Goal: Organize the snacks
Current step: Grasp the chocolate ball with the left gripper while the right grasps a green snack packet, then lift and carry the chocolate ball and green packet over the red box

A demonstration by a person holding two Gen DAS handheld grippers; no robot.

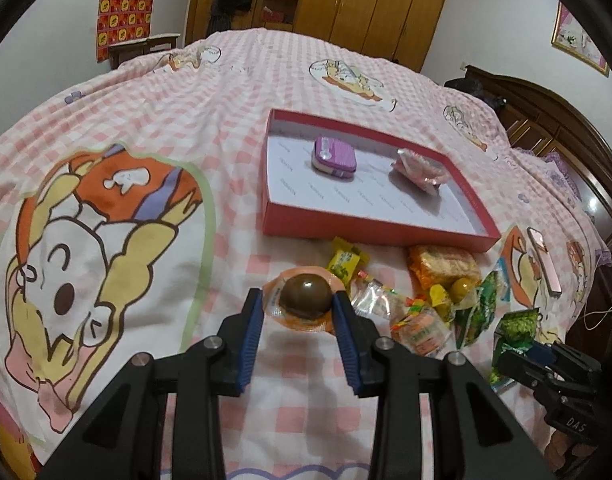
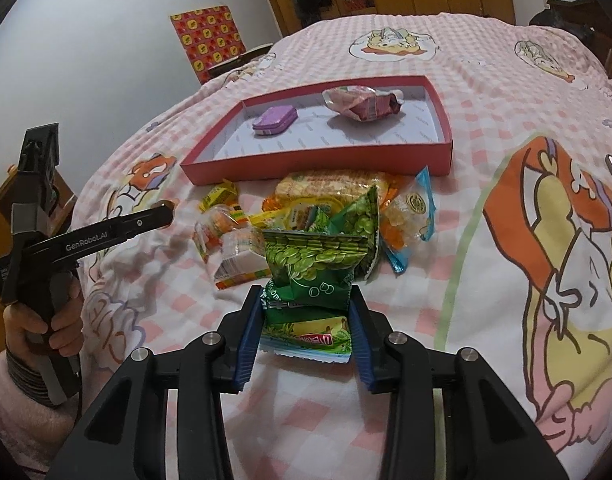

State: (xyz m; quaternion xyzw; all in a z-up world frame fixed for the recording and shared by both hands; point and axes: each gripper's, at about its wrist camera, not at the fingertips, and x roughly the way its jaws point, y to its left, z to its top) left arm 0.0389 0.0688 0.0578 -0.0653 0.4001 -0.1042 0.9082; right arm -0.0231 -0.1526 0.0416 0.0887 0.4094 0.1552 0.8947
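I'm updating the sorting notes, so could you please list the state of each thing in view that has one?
left gripper: shut on the brown egg pack.
right gripper: shut on the green pea packet.
red box: open, no lid on it.
purple tin: closed, lying flat in the box.
pink packet: sealed, lying in the box.
loose snack pile: on the bed, outside the box.
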